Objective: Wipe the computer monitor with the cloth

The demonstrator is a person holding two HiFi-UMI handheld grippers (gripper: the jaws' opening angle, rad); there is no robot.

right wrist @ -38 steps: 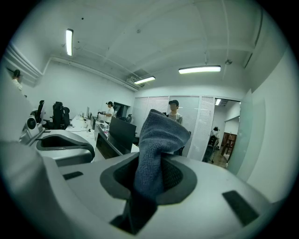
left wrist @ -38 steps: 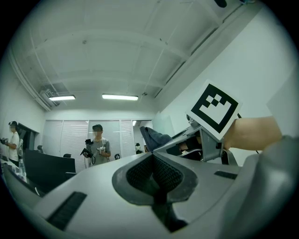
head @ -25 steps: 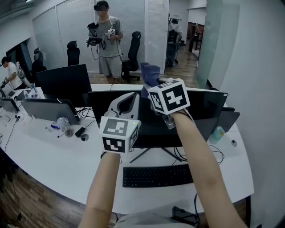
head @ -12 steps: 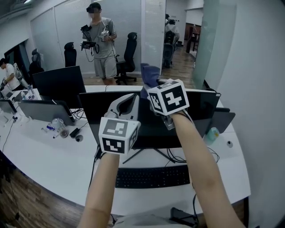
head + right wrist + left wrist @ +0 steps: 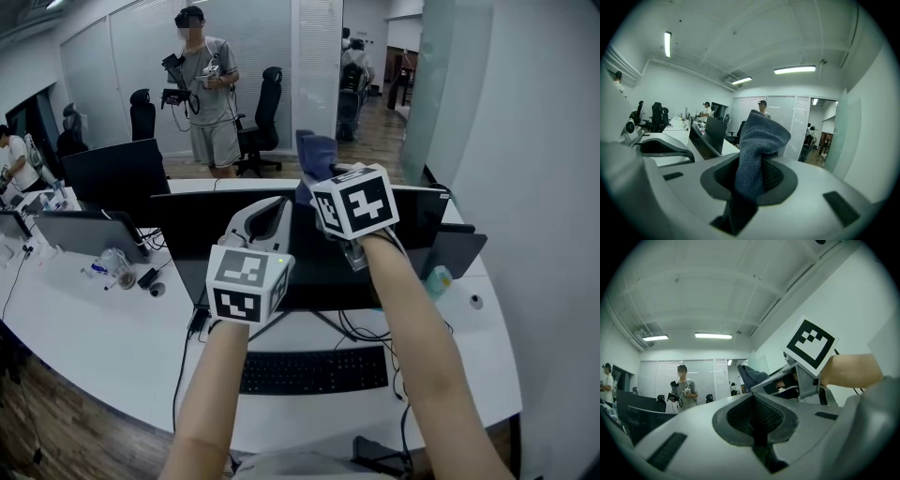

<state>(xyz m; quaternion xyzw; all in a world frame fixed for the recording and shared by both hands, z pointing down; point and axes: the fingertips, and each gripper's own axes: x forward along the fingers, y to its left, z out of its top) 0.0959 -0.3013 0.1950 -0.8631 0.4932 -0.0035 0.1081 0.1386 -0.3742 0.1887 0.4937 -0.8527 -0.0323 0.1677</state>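
The right tongs are clamping a blue cloth above the dark monitor. The left tongs are sitting closed, empty. A curved white worktop is carrying a keyboard over a wooden floor.

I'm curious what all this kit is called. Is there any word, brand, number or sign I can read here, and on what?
No text can be read in any view.
The left marker cube and right marker cube: black-and-white square patterns only, no letters.
The keyboard: key legends too small to read.
The cloth: no label shows.
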